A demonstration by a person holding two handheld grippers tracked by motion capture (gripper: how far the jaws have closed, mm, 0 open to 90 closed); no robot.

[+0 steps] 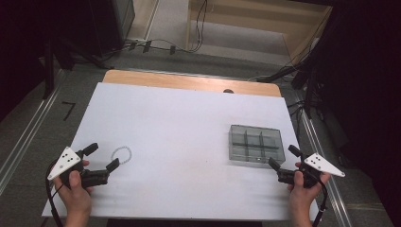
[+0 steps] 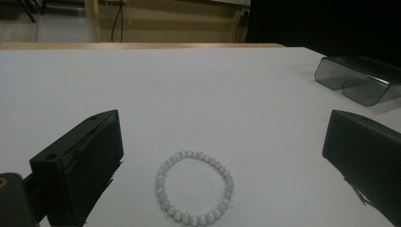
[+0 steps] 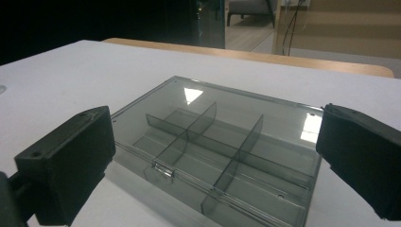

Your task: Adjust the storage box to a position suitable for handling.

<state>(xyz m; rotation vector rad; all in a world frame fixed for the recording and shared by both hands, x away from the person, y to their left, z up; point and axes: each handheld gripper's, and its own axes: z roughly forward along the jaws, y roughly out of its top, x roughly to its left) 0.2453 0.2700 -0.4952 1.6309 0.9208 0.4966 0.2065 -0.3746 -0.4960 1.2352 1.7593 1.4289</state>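
Note:
A small bracelet of pale beads [image 1: 121, 154] lies flat on the white table top at the left. My left gripper [image 1: 102, 156] is just left of it, open, its jaws wide apart and empty. In the left gripper view the bracelet [image 2: 195, 187] rests on the table between and a little beyond the two jaws. A smoky clear plastic box with inner dividers [image 1: 256, 144] sits at the right, lid closed. My right gripper [image 1: 283, 157] is at its near right corner, open and empty. In the right gripper view the box [image 3: 222, 151] lies right in front of the jaws.
The white sheet [image 1: 179, 127] covers a wooden table whose far edge [image 1: 189, 81] shows bare. Cables and dark furniture stand on the floor beyond. The box [image 2: 359, 78] appears far right in the left gripper view.

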